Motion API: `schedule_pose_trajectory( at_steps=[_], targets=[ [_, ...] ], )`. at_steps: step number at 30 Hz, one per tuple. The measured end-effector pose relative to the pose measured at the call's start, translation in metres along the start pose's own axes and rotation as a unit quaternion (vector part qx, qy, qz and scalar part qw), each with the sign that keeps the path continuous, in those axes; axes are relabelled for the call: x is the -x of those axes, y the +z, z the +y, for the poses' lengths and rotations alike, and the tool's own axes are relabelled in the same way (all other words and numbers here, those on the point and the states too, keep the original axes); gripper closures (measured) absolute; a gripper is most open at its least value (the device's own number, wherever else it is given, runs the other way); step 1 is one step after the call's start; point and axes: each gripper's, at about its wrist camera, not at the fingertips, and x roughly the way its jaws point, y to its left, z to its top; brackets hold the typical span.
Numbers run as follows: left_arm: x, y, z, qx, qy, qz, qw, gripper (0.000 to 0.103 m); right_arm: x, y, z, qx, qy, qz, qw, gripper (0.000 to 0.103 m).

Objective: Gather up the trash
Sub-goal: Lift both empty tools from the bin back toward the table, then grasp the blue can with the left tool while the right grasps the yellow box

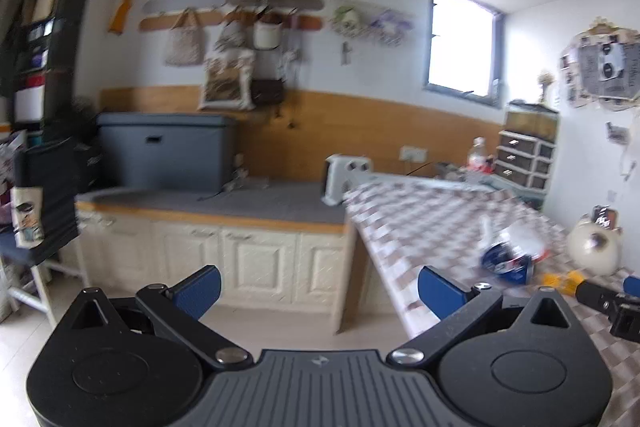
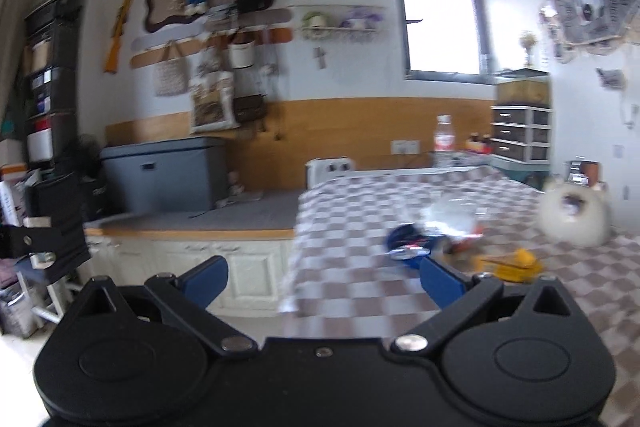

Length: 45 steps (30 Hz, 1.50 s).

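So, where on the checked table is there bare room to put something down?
The checked table is bare along its near left edge, in front of the blue wrapper, and again behind the clear bag up to the bottle. It is crowded on the right, around the yellow wrapper and the white round thing.

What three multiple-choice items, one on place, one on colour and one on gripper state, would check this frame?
1. Where does the blue wrapper lie?
A. on the checked tablecloth
B. on the grey countertop
C. on the floor

2. What colour is the small piece of trash near the white round ornament?
A. green
B. yellow
C. red

3. How do the left gripper and right gripper stand?
A. both shut on trash
B. only the left open
C. both open, holding nothing

Key: A, it rests on the checks; B, it shows yellow in both views; C, each pair of blue pads stands wide apart.
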Motion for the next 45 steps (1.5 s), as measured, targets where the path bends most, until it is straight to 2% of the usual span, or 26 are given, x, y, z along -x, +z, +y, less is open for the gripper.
schedule_pose_trajectory(
  at_steps=[7,14,18,23,26,31,36,39,40,42,43,44,45],
  targets=[
    [-0.014,0.001,-0.074,-0.007,-0.063,-0.013,0.9979,0.000,0.006,-0.003,-0.078,-0.026,-0.042,-0.002,0.999,0.000],
    [-0.047,-0.003,-0.153,-0.002,-0.114,0.000,0.9935,0.000,0.000,-0.005,-0.143,-0.035,-0.072,0.007,0.997,0.000],
    [-0.082,-0.004,-0.193,0.011,-0.128,0.017,0.9916,0.000,-0.012,0.005,-0.177,-0.040,-0.080,0.017,0.996,0.000],
    [-0.140,0.002,-0.225,0.061,-0.138,0.057,0.9868,0.000,-0.039,0.029,-0.213,-0.062,-0.081,0.025,0.994,0.000],
    [-0.173,-0.001,-0.232,0.087,-0.135,0.078,0.9839,0.000,-0.063,0.041,-0.230,-0.070,-0.074,0.040,0.994,0.000],
    [-0.222,-0.023,-0.223,0.124,-0.112,0.115,0.9792,0.000,-0.129,0.052,-0.257,-0.109,-0.054,0.078,0.990,0.000],
    [-0.258,-0.034,-0.214,0.129,-0.111,0.142,0.9752,0.000,-0.194,0.037,-0.273,-0.150,-0.057,0.111,0.981,0.001],
    [-0.276,-0.035,-0.211,0.151,-0.138,0.160,0.9657,0.000,-0.218,0.018,-0.282,-0.182,-0.046,0.125,0.974,0.012],
    [-0.282,-0.036,-0.210,0.161,-0.143,0.170,0.9617,0.000,-0.221,0.012,-0.285,-0.192,-0.041,0.125,0.973,0.012],
    [-0.293,-0.040,-0.209,0.188,-0.151,0.195,0.9507,0.000,-0.223,0.001,-0.291,-0.209,-0.032,0.115,0.971,0.013],
    [-0.298,-0.043,-0.210,0.200,-0.158,0.201,0.9459,0.000,-0.223,-0.003,-0.294,-0.218,-0.032,0.122,0.968,0.017],
    [-0.302,-0.045,-0.212,0.209,-0.161,0.203,0.9429,0.000,-0.222,-0.005,-0.297,-0.226,-0.031,0.126,0.965,0.019],
    [-0.303,-0.045,-0.216,0.210,-0.160,0.192,0.9452,0.000,-0.221,-0.007,-0.301,-0.236,-0.024,0.122,0.964,0.019]
  ],
)
